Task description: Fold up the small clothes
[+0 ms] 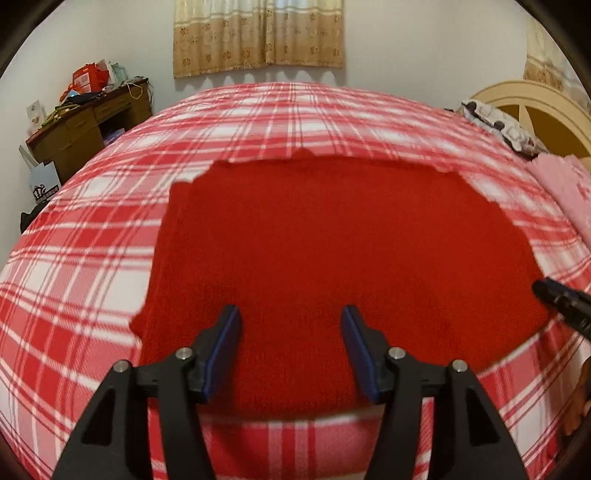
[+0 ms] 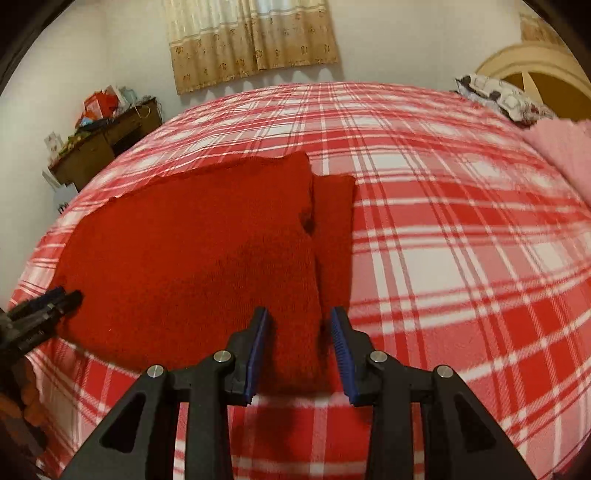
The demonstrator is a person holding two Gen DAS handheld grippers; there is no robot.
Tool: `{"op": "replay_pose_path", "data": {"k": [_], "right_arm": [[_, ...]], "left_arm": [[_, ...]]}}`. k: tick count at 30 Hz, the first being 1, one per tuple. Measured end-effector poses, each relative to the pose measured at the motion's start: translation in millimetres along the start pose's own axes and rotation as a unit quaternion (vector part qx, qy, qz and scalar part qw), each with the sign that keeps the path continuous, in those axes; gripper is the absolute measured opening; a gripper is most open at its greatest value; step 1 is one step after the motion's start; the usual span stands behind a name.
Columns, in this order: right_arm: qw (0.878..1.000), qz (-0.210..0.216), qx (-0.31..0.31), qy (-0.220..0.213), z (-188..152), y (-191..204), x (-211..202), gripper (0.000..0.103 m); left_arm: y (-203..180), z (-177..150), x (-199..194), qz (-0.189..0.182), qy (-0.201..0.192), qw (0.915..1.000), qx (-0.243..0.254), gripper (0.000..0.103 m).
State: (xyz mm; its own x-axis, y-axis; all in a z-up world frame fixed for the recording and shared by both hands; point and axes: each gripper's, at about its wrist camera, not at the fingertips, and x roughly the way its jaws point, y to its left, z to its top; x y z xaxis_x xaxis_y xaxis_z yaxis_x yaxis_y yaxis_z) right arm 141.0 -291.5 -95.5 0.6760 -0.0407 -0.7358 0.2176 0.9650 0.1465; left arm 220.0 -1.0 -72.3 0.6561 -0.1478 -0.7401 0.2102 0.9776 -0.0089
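A red knitted garment (image 1: 332,258) lies flat, partly folded, on a bed's red-and-white plaid blanket (image 1: 92,258) near its front edge. Above the garment's near edge, the left gripper (image 1: 291,317) stands with its jaws wide apart and nothing between its pads. The right gripper (image 2: 299,317) stands narrower but parted at the garment's right end, gripping nothing (a folded strip lies beneath the gap). A curtain (image 1: 258,33) hangs on the far wall; a cluttered desk (image 1: 85,129) stands at left.
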Motion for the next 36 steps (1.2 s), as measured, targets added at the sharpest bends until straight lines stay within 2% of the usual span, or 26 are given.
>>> {"op": "replay_pose_path", "data": {"k": [1, 2, 4, 6, 9, 15, 17, 19, 20, 21, 23, 24, 27, 30, 31, 33, 34, 36], "right_arm": [[1.0, 0.001, -0.001, 0.004, -5, 1, 1, 0.024], [1.0, -0.001, -0.012, -0.001, -9, 4, -1, 0.018], [0.999, -0.026, -0.047, -0.01, -13, 18, -7, 0.012], [0.997, -0.037, -0.07, -0.014, -16, 30, -13, 0.011], [0.997, -0.04, -0.06, 0.0, -23, 26, -13, 0.01], [1.0, 0.023, -0.007, 0.017, -22, -1, -19, 0.011], [0.998, 0.055, 0.024, 0.02, -14, -16, -28, 0.015], [0.996, 0.071, 0.048, 0.0, -1, -30, -38, 0.016], [0.995, 0.074, 0.061, -0.021, 12, -38, -43, 0.02], [0.995, 0.073, 0.067, -0.032, 22, -41, -45, 0.025], [0.992, 0.08, 0.075, -0.057, 49, -45, -40, 0.048], [0.992, 0.086, 0.074, -0.06, 59, -44, -35, 0.051], [0.993, 0.098, 0.067, -0.026, 95, -37, 7, 0.053], [0.997, 0.073, 0.034, 0.01, 113, -20, 53, 0.053], [0.998, 0.063, 0.018, 0.018, 114, -12, 67, 0.05], [0.998, 0.045, -0.002, 0.048, 109, -3, 90, 0.025], [0.998, 0.039, -0.004, 0.046, 106, -1, 93, 0.014], [0.999, 0.02, -0.031, 0.022, 102, 6, 82, 0.01]], "left_arm": [[0, -3, -2, 0.003, -0.005, 1.0, 0.003, 0.064], [-1, -6, -3, 0.007, -0.009, 0.9999, 0.007, 0.067], [-1, -7, -3, 0.008, -0.009, 0.9999, 0.007, 0.067], [-2, -10, -5, 0.005, -0.009, 0.9999, 0.005, 0.067], [0, -10, -5, 0.0, -0.006, 1.0, 0.002, 0.068], [9, -18, -5, -0.011, -0.003, 0.9999, -0.001, 0.071], [9, -17, -8, -0.015, -0.001, 0.9999, 0.001, 0.071], [8, -15, -14, -0.026, -0.005, 0.9997, 0.001, 0.071], [7, -12, -17, -0.034, -0.011, 0.9994, 0.0, 0.071], [6, -9, -19, -0.04, -0.017, 0.9991, -0.002, 0.071], [0, -2, -21, -0.059, -0.026, 0.9978, -0.011, 0.071], [-3, 0, -20, -0.069, -0.026, 0.9972, -0.016, 0.071], [-15, 3, -11, -0.073, -0.019, 0.997, -0.016, 0.071], [-19, -2, -2, -0.069, -0.008, 0.9974, -0.019, 0.071], [-20, -3, -1, -0.064, -0.007, 0.9978, -0.018, 0.071], [-22, -5, -1, -0.054, -0.012, 0.9984, -0.008, 0.072], [-24, -6, -1, -0.052, -0.012, 0.9986, -0.004, 0.073], [-28, -7, -1, -0.045, -0.013, 0.9988, 0.013, 0.078]]}}
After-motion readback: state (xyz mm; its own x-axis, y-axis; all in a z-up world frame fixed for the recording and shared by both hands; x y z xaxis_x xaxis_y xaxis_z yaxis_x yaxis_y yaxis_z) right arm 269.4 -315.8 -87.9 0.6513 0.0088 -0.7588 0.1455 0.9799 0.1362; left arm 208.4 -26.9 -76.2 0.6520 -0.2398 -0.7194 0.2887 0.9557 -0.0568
